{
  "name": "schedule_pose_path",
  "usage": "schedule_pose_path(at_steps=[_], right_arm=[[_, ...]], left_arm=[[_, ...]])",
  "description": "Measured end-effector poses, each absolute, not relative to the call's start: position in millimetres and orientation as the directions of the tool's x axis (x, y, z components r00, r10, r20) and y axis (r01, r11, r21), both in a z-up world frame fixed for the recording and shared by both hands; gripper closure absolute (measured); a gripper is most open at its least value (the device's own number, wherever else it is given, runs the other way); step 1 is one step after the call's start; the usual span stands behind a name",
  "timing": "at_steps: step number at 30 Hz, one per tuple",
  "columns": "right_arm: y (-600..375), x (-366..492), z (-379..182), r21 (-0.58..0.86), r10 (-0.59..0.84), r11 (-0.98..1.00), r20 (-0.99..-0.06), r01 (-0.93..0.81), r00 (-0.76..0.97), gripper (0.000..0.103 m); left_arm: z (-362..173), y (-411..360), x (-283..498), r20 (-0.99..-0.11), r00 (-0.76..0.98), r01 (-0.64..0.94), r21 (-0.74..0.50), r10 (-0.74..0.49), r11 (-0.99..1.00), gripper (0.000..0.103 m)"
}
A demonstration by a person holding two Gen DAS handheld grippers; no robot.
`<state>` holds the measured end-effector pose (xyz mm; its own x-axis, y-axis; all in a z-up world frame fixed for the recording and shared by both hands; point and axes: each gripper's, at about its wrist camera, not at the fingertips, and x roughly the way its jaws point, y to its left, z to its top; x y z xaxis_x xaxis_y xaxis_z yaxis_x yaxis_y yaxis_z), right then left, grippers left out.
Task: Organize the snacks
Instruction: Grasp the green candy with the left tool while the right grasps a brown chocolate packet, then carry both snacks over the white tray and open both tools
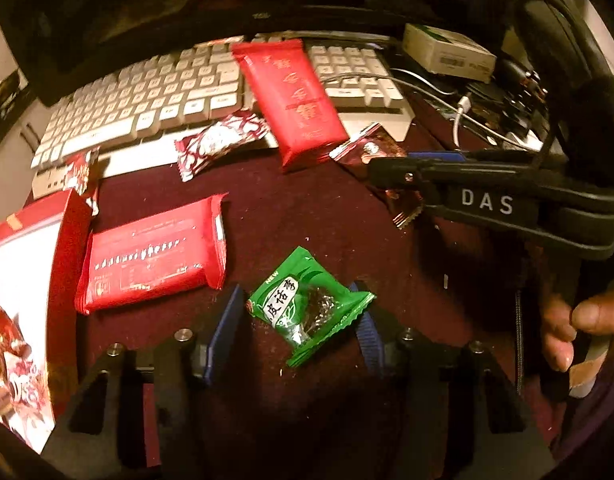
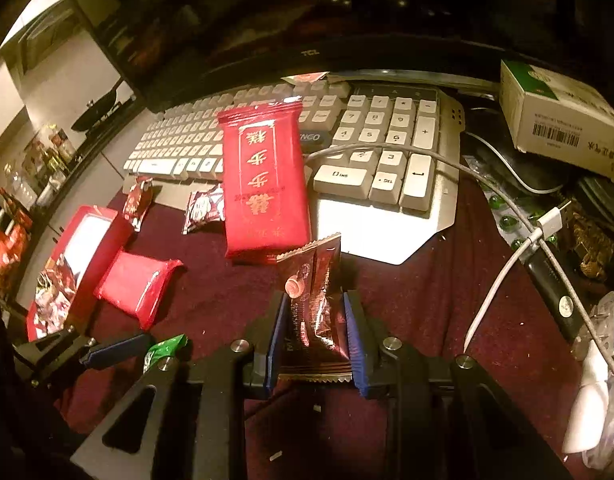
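My left gripper [image 1: 303, 320] is open around a small green snack packet [image 1: 309, 306] that lies on the dark red cloth; its pads stand apart from the packet. My right gripper [image 2: 315, 336] is shut on a dark red foil snack packet [image 2: 315, 300], which stands upright between its blue pads; it also shows in the left wrist view [image 1: 367, 152]. A long red snack pack [image 2: 265, 184] lies across the keyboard. A flat red pack [image 1: 151, 256] lies beside an open red box [image 1: 23, 280] holding wrapped snacks. Two small red-and-white candies [image 1: 221, 140] [image 1: 83, 170] lie near the keyboard's front edge.
A white keyboard [image 2: 387, 152] lies at the back under a dark monitor [image 2: 307, 20]. A white-and-green carton [image 2: 559, 120], white cables [image 2: 507, 264] and green blister pills [image 2: 507, 220] clutter the right side. The dark red cloth [image 1: 307, 216] covers the desk.
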<state>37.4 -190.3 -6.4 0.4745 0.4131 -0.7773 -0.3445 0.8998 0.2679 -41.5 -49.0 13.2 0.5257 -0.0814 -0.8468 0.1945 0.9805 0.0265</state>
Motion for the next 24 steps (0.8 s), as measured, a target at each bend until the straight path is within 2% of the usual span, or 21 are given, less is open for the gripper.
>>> schedule_pose_path(at_steps=[1,3,4,10,19,24], right_arm=[[-189.4,36.9,-6.3,0.262,0.409,0.901,-0.778,-0.346,0.476,0.075],[-190.2,36.4,-6.2,0.269,0.411,0.902,-0.777,-0.339,0.477,0.076],[-191.6,36.9,-6.3,0.280,0.417,0.900,-0.775,-0.333,0.476,0.076],[-192.5,35.1,-3.1,0.294,0.435,0.893,-0.756,-0.340,0.489,0.076],[-211.3,39.6,5.3,0.372,0.474,0.880,-0.699,-0.294,0.535,0.077],[-221.2,39.0,13.6,0.352,0.437,0.898,-0.667,-0.263,0.604,0.077]], left_arm=[[13.2,-48.9,-41.5,-0.845,0.529,0.199,0.026,-0.085,0.980,0.053],[15.2,-47.7,-43.4,-0.836,0.541,0.209,0.029,-0.091,0.977,0.064],[16.7,-46.8,-43.8,-0.833,0.545,0.215,0.024,-0.100,0.976,0.065],[23.2,-33.3,-46.7,-0.818,0.549,0.215,-0.062,-0.174,0.975,0.068],[55.7,-7.8,-67.8,-0.766,0.601,0.223,-0.114,-0.229,0.968,0.069],[79.6,32.5,-87.4,-0.726,0.657,0.189,-0.102,-0.203,0.977,0.069]])
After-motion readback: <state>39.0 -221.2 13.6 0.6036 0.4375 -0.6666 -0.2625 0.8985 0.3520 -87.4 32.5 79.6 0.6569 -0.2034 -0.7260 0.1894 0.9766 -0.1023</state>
